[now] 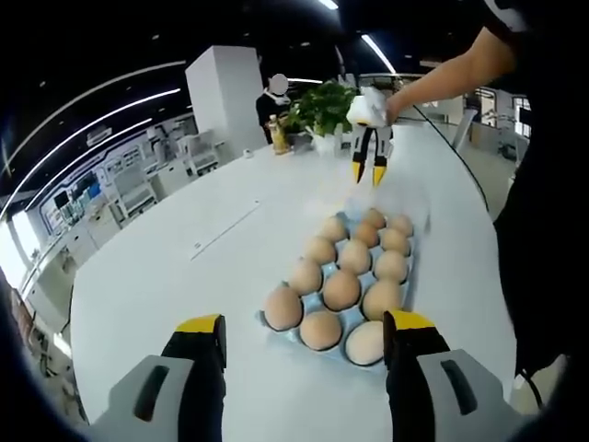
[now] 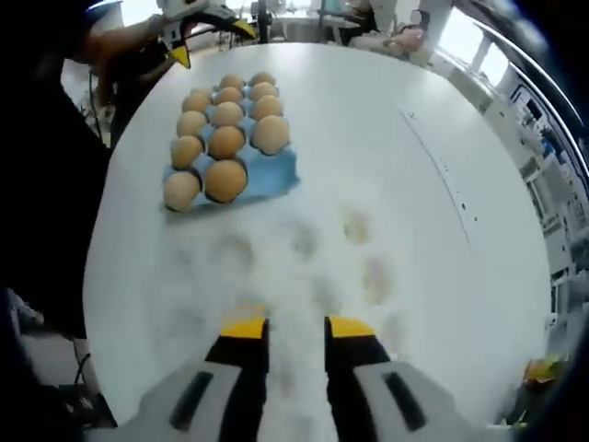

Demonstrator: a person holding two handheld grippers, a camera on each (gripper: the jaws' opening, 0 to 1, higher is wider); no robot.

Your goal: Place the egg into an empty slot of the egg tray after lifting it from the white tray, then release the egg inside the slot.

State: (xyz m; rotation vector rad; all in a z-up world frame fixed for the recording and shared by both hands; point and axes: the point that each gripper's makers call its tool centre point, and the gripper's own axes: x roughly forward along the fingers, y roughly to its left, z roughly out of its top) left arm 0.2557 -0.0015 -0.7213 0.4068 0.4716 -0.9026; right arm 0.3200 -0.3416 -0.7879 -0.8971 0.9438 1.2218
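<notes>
Looking along the right gripper (image 2: pixel 294 332), I see its jaws set narrow with nothing between them, hanging low over the white tray (image 2: pixel 368 276). That tray's dimples look bare to me, and I cannot pick out a loose egg there. Every one of the eggs (image 2: pixel 224 180) I can see sits in the blue egg tray (image 2: pixel 281 173), which lies straight ahead and a little left of these jaws, just past the white tray's far edge. Its long axis runs away from me.

The bare blue corner, near right in this view, looks like the one open slot, and it is the slot closest to the right gripper. That makes the right the arm for any drop, in my judgement.

The left gripper (image 1: pixel 304 329) has its jaws wide and empty. It sits at the opposite end of the egg tray, with the nearest row of eggs just beyond its tips. The open corner is on the far side from it.
</notes>
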